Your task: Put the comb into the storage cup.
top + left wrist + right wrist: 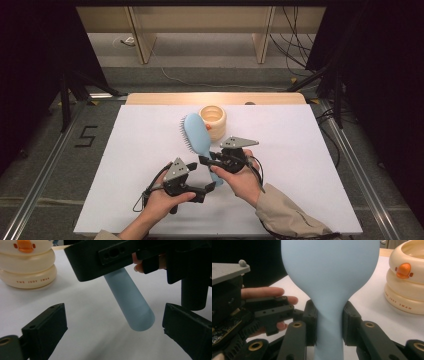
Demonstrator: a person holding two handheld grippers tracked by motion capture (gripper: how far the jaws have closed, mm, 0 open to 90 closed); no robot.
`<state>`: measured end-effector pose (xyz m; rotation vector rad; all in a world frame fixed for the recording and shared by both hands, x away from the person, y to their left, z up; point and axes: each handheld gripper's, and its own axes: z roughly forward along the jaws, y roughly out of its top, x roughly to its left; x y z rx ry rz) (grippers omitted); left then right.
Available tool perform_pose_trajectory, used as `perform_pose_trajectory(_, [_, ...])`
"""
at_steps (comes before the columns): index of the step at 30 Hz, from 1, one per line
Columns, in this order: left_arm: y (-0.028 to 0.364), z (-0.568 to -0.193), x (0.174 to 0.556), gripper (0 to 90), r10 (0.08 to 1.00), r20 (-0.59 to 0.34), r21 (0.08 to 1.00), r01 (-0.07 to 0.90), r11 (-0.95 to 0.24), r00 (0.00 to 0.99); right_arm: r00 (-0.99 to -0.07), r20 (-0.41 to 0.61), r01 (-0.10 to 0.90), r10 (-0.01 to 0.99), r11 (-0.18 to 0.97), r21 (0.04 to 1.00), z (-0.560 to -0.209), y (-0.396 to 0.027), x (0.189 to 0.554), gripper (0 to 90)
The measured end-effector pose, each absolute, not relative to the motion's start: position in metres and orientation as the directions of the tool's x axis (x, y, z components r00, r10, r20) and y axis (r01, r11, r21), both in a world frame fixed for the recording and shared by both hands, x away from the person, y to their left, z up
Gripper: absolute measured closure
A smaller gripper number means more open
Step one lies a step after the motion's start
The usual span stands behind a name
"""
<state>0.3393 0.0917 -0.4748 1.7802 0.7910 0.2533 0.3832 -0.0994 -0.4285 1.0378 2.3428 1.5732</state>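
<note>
Handover under way, we judge; left gripper [204, 191] nearest us, fingers wide, brush handle tip between them but untouched; right gripper [204, 161] fingers clamped on the neck of the blue hairbrush [196, 131], head raised over the white worktop [300, 150]; beyond, cream duck cup [212, 120]; left grasp remains.

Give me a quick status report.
Right gripper clamped on brush handle. Left gripper open around handle tip, not touching. Duck cup beside brush head.

Pale blue hairbrush [196, 131], cream cup [212, 120]
</note>
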Motion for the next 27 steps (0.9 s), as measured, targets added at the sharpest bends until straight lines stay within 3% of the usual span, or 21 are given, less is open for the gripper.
perform_pose_trajectory(27, [0.078,-0.479,0.347,23.6,0.596,-0.253,0.904,0.405,-0.135,0.762,-0.749,0.253,0.468,0.613,0.218,0.856,-0.432,-0.099,0.385,70.1])
